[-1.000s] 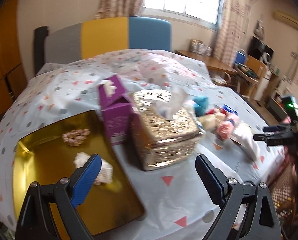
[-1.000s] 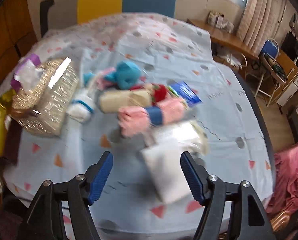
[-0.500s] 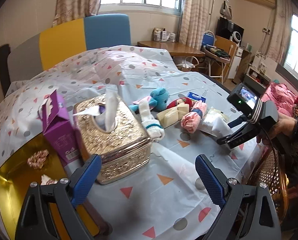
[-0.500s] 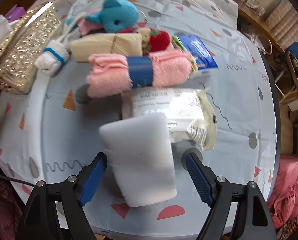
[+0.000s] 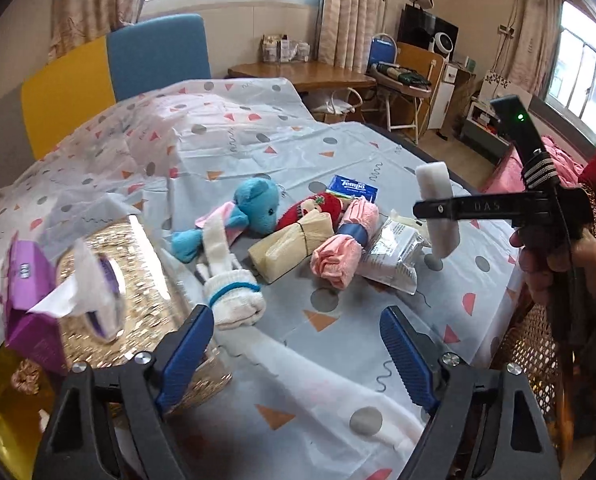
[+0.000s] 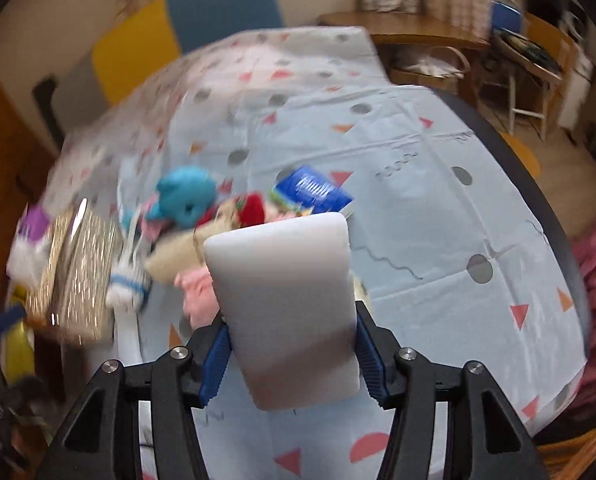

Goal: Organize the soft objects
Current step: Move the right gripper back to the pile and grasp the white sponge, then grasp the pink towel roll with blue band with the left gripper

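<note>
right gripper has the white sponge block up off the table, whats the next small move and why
Probably carry the white sponge block leftward toward the gold tray beyond the gold tissue box. The right gripper pinches it on both sides, jaws closing, and it hangs clear of the table. The left gripper holds nothing, its jaws closing.

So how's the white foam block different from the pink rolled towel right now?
The white foam block is lifted off the table, clamped in the right gripper whose jaws are closing on it; the pink rolled towel lies on the tablecloth among the other items. The block is a plain, smooth slab; the towel is a fuzzy roll with a blue band around its middle. Both look soft.
</note>
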Available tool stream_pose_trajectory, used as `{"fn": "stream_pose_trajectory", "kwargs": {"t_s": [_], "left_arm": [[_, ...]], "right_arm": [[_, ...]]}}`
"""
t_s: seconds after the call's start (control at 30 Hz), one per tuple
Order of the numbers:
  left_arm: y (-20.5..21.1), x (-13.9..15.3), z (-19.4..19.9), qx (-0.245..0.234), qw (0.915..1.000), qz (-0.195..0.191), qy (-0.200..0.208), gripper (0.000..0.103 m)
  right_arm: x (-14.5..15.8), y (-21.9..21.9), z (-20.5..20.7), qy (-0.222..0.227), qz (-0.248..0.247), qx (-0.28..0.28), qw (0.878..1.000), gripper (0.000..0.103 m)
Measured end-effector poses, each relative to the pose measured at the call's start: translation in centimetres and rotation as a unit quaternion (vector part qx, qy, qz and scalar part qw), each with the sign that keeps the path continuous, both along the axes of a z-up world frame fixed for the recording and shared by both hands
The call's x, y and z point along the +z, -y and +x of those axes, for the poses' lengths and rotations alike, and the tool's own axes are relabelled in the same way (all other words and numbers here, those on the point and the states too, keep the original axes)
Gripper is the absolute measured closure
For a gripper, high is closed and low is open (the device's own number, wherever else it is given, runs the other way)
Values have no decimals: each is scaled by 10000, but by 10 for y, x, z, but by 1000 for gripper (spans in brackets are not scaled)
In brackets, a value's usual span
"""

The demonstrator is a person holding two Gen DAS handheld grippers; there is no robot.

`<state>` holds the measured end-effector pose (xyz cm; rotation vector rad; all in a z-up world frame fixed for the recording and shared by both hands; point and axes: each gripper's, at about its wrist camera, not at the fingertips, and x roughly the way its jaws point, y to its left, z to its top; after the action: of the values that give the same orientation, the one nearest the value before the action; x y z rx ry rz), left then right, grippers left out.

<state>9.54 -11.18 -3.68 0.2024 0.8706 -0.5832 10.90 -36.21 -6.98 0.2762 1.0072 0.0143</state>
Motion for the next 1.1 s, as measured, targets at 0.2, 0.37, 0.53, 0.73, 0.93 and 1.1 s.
{"fn": "stream_pose_trajectory", "kwargs": {"t_s": [0.2, 0.37, 0.53, 0.73, 0.93, 1.1], "left_arm": [[37, -19, 26, -212, 9995, 226, -115, 23], [77, -43, 48, -482, 9976, 436, -249, 40], [114, -66, 70, -688, 9940, 816, -242, 43], [139, -89, 91, -881, 9890, 1033, -590, 43], [129, -100, 97, -620, 9901, 668, -1069, 71], [105, -69, 92, -485, 9914, 28, -1219, 71]], "right_arm": [[-24, 31, 9, 132, 556, -1179, 9914, 46], [-25, 47, 5, 230, 747, -1501, 9856, 46], [-24, 46, 6, 285, 686, -1472, 9863, 46], [-26, 49, 6, 287, 795, -1462, 9856, 46], [-26, 49, 6, 296, 743, -1442, 9863, 46], [-27, 46, 6, 275, 704, -1383, 9875, 46]]}}
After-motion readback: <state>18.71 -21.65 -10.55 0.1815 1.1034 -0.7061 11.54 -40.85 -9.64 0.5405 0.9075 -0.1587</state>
